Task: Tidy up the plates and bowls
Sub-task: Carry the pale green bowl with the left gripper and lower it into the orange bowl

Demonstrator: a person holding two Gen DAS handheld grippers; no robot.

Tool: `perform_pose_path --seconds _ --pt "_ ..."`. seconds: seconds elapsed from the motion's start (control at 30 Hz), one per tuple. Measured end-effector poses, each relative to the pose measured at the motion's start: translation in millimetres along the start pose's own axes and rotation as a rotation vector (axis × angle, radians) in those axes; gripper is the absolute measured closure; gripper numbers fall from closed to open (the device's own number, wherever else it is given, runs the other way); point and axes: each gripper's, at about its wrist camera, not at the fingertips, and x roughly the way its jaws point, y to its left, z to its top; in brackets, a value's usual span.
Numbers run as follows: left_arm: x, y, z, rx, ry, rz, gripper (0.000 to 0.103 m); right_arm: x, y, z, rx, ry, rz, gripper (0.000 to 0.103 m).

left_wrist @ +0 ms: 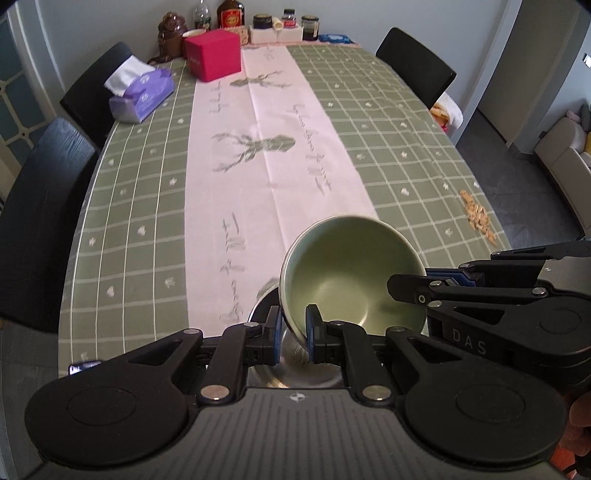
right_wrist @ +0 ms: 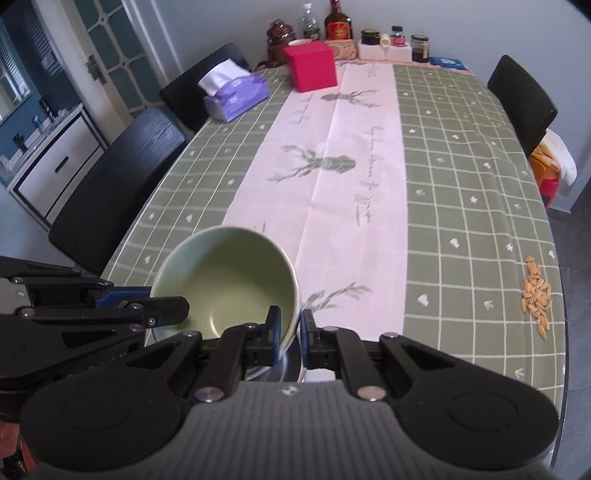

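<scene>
A pale green bowl (left_wrist: 351, 273) is held tilted above the near table edge, also in the right wrist view (right_wrist: 229, 277). My left gripper (left_wrist: 294, 330) is shut on its left rim. My right gripper (right_wrist: 290, 332) is shut on its right rim; it enters the left wrist view from the right (left_wrist: 424, 291). The left gripper shows at the left of the right wrist view (right_wrist: 147, 302). Under the bowl sits a shiny metal bowl (left_wrist: 291, 365), partly hidden, also in the right wrist view (right_wrist: 288, 369).
A purple tissue box (left_wrist: 142, 94), a red box (left_wrist: 214, 55) and jars and bottles (left_wrist: 288, 26) stand at the far end. Scattered seeds (left_wrist: 478, 218) lie near the right edge. Black chairs (left_wrist: 44, 206) line both sides.
</scene>
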Motion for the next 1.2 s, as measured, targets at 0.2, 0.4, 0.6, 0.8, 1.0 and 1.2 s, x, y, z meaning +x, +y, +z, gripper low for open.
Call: perform_pose_path --seconds 0.2,0.4,0.6,0.8,1.0,1.2 --pt "18 10 -16 -0.018 0.057 -0.001 0.089 26 7 -18 -0.004 0.065 0.016 0.095" --pt "34 12 -23 -0.011 0.098 0.009 0.089 48 9 -25 -0.013 0.112 0.01 0.095" --pt "46 14 -24 -0.005 0.12 0.011 0.089 63 8 -26 -0.022 0.14 0.006 0.095" --pt "53 14 -24 0.018 0.131 0.022 0.088 72 10 -25 -0.043 0.157 0.001 0.095" --pt "58 9 -23 0.049 0.137 0.042 0.087 78 9 -24 -0.056 0.163 -0.012 0.095" --pt "60 10 -20 0.052 0.152 0.036 0.087 78 9 -22 -0.058 0.172 -0.012 0.095"
